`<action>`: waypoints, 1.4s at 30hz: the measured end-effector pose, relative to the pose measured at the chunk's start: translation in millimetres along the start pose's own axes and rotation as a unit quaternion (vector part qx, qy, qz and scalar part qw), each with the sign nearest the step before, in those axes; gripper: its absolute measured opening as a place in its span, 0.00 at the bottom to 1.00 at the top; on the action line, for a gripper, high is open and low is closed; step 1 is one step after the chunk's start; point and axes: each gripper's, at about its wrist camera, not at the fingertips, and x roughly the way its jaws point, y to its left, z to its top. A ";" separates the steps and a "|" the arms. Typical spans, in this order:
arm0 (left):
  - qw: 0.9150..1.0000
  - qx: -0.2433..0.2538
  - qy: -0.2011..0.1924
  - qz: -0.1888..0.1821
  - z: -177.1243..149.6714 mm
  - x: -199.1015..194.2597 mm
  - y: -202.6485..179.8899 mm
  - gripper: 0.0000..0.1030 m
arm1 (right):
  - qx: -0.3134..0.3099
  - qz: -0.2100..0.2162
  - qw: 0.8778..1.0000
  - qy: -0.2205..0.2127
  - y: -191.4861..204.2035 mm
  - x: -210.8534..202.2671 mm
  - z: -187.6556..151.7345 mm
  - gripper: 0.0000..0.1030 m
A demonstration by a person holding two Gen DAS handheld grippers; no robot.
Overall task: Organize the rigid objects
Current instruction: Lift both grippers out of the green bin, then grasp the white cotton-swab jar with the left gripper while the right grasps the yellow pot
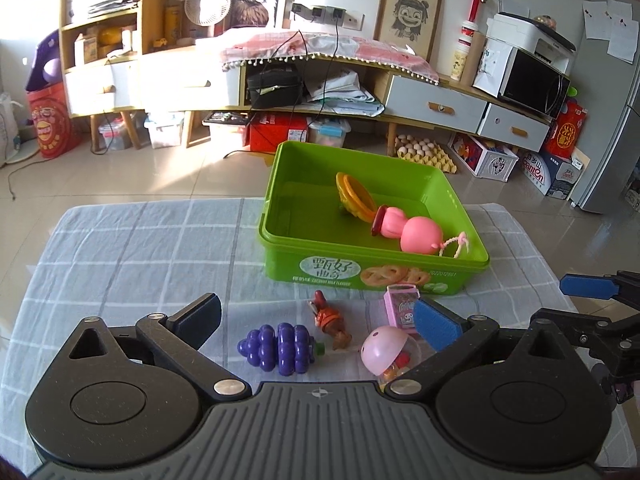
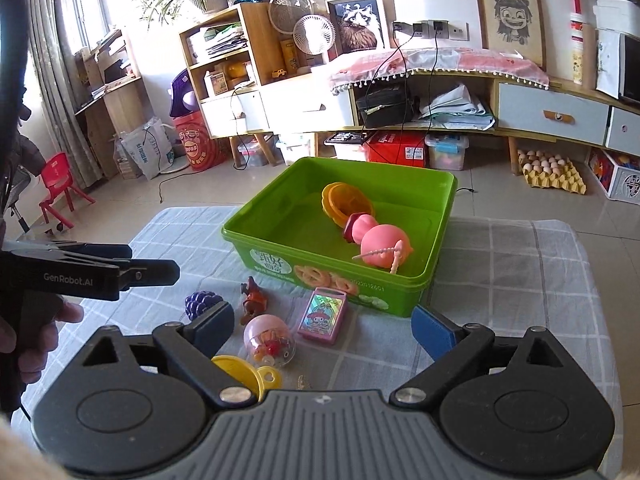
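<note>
A green box point(image 1: 276, 232) point(image 2: 400, 292) stands on the checked cloth and holds a pink gourd toy point(image 1: 412, 230) point(image 2: 380, 240) and an orange ring toy point(image 1: 354, 194) point(image 2: 346, 200). In front of it lie purple grapes point(image 1: 278, 348) point(image 2: 202, 304), a brown figure point(image 1: 330, 320) point(image 2: 252, 300), a pink capsule ball point(image 1: 386, 350) point(image 2: 269, 340), a pink card box point(image 1: 400, 304) point(image 2: 323, 314) and a yellow piece point(image 2: 248, 372). My left gripper point(image 1: 320, 320) is open, empty, above these toys. My right gripper point(image 2: 322, 326) is open and empty over the ball and card box.
The table point(image 1: 120, 248) stands on a tiled floor. Behind it are a long cabinet point(image 1: 320, 80), storage boxes, an egg tray point(image 1: 426, 152) and a red child's chair point(image 2: 60, 188). The right gripper's blue finger point(image 1: 588, 286) shows at the left view's right edge.
</note>
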 end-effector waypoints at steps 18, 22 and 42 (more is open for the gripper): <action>0.998 0.005 0.065 0.020 -72.5 -18.2 14.7 0.96 | -0.093 0.040 0.994 0.046 46.9 8.9 -74.3 0.73; 0.996 -0.004 0.092 0.011 -81.5 -16.9 14.8 0.96 | -0.117 0.044 0.991 0.056 58.6 13.1 -85.0 0.73; 0.987 -0.042 0.152 -0.018 -90.2 -6.2 11.8 0.94 | -0.162 0.044 0.983 0.069 84.6 47.6 -100.6 0.73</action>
